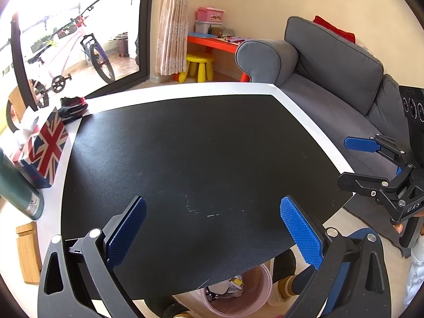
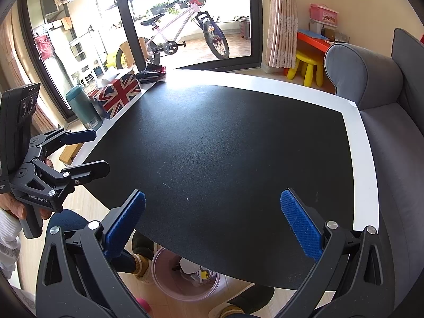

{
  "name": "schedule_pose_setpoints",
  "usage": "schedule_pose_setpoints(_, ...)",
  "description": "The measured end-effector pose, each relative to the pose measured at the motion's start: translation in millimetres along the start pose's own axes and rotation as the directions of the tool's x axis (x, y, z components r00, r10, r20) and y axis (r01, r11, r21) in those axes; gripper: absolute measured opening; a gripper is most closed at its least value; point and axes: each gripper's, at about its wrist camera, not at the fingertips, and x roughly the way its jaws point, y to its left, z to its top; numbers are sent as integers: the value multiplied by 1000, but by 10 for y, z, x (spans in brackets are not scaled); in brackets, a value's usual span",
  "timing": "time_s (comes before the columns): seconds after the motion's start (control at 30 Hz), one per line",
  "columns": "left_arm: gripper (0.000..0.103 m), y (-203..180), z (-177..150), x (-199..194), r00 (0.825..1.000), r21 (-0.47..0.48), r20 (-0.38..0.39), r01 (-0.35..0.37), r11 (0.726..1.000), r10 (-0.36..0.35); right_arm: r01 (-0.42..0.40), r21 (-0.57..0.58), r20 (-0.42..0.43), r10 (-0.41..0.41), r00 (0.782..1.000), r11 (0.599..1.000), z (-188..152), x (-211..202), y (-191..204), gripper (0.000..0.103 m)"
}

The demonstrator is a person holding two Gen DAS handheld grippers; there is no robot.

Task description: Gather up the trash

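Note:
A translucent pink bin point(image 1: 261, 288) point(image 2: 167, 283) stands on the floor under the table's near edge. White and yellow scraps point(image 1: 235, 283) point(image 2: 196, 270) lie inside it. A black mat point(image 1: 185, 153) point(image 2: 225, 137) covers the white table, and I see nothing lying on the mat. My left gripper point(image 1: 213, 228) point(image 2: 100, 149) hovers open over the mat's near left edge, holding nothing. My right gripper point(image 2: 213, 220) point(image 1: 343, 161) is open too and holds nothing, at the mat's near right side. A hand grips each handle.
A Union Jack tissue box point(image 1: 45, 148) point(image 2: 116, 92), a green bottle point(image 1: 18, 185) point(image 2: 82, 107) and dark gloves point(image 1: 73, 107) point(image 2: 151, 73) line the table's left side. A grey sofa point(image 1: 331, 74) point(image 2: 384, 145) runs along the right. Slippered feet point(image 1: 283, 288) point(image 2: 140, 265) flank the bin.

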Motion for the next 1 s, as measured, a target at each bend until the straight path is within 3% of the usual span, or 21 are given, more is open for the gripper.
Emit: schedule_pose_setpoints(1.0,97,1,-2,2,1000,0,-1,5,1000,-5,-1,0,-1,1,1000,1000,2,10,0,100)
